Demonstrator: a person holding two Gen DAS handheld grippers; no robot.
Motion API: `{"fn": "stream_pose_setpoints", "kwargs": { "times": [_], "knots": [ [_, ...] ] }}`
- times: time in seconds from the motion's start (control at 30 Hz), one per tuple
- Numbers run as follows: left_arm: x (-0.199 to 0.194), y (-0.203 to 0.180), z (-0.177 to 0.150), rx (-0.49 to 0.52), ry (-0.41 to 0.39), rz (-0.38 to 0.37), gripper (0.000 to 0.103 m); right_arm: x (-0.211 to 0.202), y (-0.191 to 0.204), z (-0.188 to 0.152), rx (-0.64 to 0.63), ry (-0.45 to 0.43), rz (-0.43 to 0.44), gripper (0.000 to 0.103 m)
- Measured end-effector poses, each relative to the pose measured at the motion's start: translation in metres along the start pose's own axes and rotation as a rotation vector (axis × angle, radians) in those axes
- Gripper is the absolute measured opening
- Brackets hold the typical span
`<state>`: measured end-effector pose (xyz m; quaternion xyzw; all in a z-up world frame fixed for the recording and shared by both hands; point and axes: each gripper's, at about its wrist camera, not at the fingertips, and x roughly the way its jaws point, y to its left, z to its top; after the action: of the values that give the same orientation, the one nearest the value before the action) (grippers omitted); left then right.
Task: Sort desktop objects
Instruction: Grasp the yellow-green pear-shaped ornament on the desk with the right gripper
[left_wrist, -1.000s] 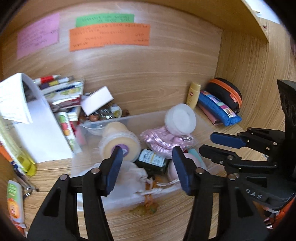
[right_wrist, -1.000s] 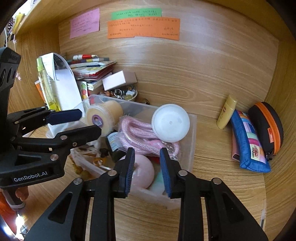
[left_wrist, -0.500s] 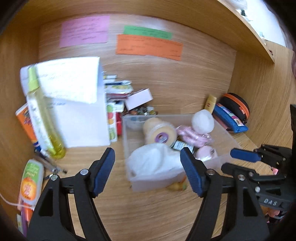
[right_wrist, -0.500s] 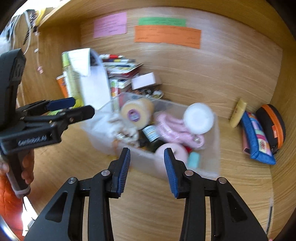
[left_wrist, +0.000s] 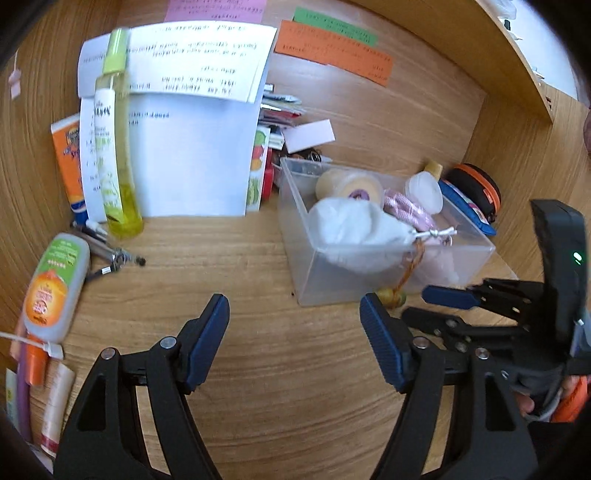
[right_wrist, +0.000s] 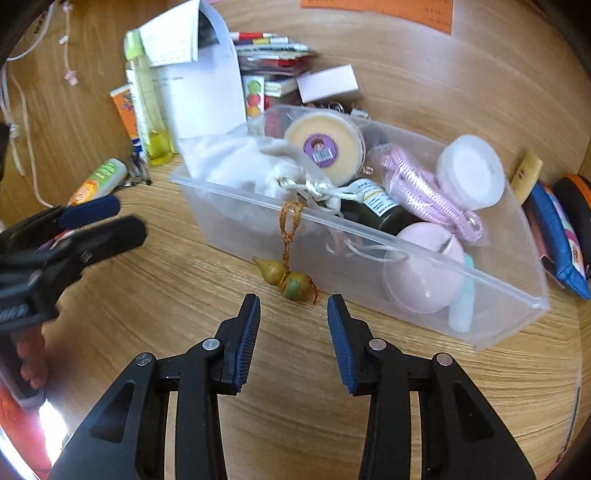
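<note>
Desktop objects are sitting collected in the clear bin on the table, so loose clutter is staying contained. Gourd charm is dangling outside on its cord. Left hand-held gripper and right hand-held gripper are both hovering wide apart, gripping nothing.

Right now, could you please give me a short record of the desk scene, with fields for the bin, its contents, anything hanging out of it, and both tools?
bin: clear plastic storage bin on the wooden desk
contents: white drawstring pouch, round cream tin with purple sticker, pink coiled cord, white round lidded jar, pink ball
hanging out: small gourd charm on an orange string, resting on the desk outside the front wall
left tool: open, empty, over bare desk
right tool: open, empty, short of the charm
</note>
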<state>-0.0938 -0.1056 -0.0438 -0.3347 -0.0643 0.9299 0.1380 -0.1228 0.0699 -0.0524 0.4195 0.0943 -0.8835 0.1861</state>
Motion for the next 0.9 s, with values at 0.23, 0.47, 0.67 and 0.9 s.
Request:
{"fn": "stream_pose_setpoints", "kwargs": {
  "times": [0.23, 0.47, 0.67, 0.9],
  "knots": [
    [0.0, 0.0, -0.004, -0.011, -0.002, -0.055, 0.073, 0.017, 0.015, 0.01, -0.048, 0.013, -0.037, 0.034],
    [0.0, 0.007, -0.004, -0.052, -0.004, -0.099, 0.073, 0.03, 0.029, 0.012, -0.091, 0.036, -0.048, 0.031],
    [0.0, 0.003, -0.004, -0.036, 0.001, -0.093, 0.073, 0.027, 0.025, 0.018, -0.058, 0.013, -0.006, 0.017],
    [0.002, 0.001, -0.003, -0.026, 0.003, -0.08, 0.073, 0.004, 0.028, 0.016, -0.08, -0.037, 0.048, 0.017]
  ]
}}
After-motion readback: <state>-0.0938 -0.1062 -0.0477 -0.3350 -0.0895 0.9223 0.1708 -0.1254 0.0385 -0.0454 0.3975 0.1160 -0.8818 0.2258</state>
